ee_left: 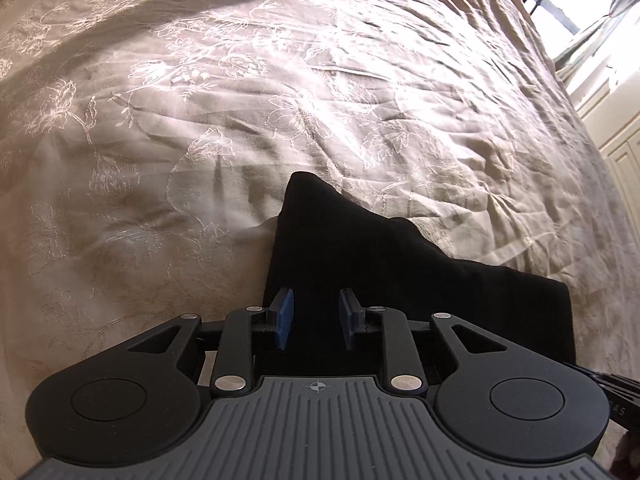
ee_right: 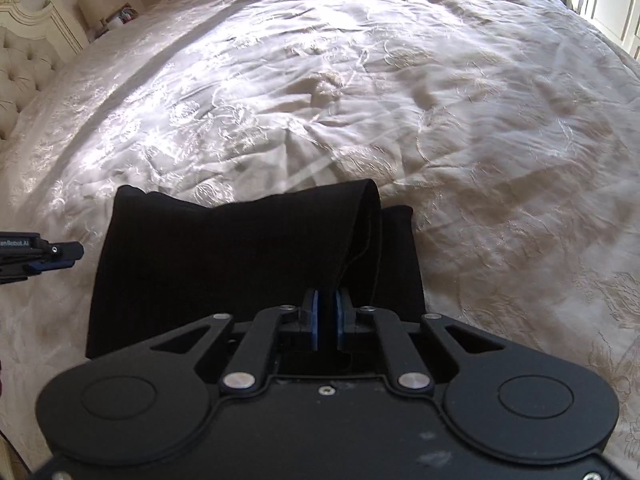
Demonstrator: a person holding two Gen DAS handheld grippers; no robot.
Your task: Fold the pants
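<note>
Black pants [ee_right: 224, 256] are seen folded on a cream embroidered bedspread [ee_right: 440, 120], filling the lower centre of both wrist views. In the right wrist view, the right gripper [ee_right: 326, 320] is clenched on a raised fold of the pants, fabric pinched between blue pads [ee_right: 316, 320]. The left gripper [ee_left: 314, 318] is held over the pants in the lower middle of its frame, released, pads apart with nothing between them. Its tip is also caught at the left edge of the right view. A tufted headboard [ee_right: 24, 68] is seen upper left.
</note>
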